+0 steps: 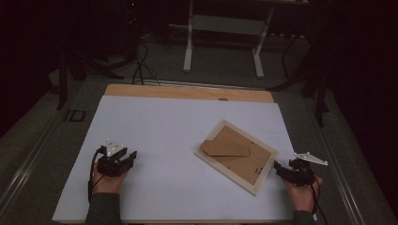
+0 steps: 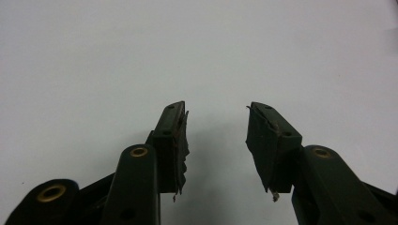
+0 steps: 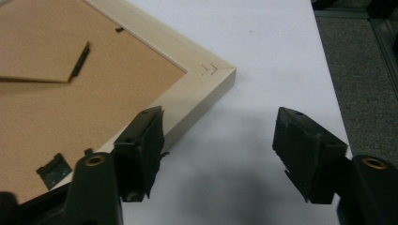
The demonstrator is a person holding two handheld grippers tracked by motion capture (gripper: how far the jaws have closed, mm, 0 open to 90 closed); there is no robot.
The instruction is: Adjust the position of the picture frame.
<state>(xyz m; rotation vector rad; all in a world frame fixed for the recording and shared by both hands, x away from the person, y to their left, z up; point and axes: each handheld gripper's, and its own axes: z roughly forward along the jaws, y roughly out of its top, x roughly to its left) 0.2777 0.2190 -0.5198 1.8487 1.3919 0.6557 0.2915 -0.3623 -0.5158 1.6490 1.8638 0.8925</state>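
A light wooden picture frame (image 1: 257, 183) lies face down on the white table top (image 1: 164, 136), right of centre and turned at an angle. Its brown backing board (image 1: 244, 161) and folded stand flap (image 1: 226, 146) face up. My right gripper (image 1: 278, 166) sits just off the frame's near right corner, pointing at it. In the right gripper view the right gripper (image 3: 218, 119) is open; the frame's corner (image 3: 206, 79) lies just ahead, and the left jaw overlaps the frame's edge. My left gripper (image 1: 132, 155) rests at the table's left, and in its own view the left gripper (image 2: 217, 115) is open over bare white surface.
The table's right edge (image 3: 331, 93) runs close beside my right gripper, with grey floor beyond. A strip of bare wood (image 1: 187, 91) shows along the far edge. White stand legs (image 1: 188, 47) and cables (image 1: 141, 65) are on the dark floor behind the table.
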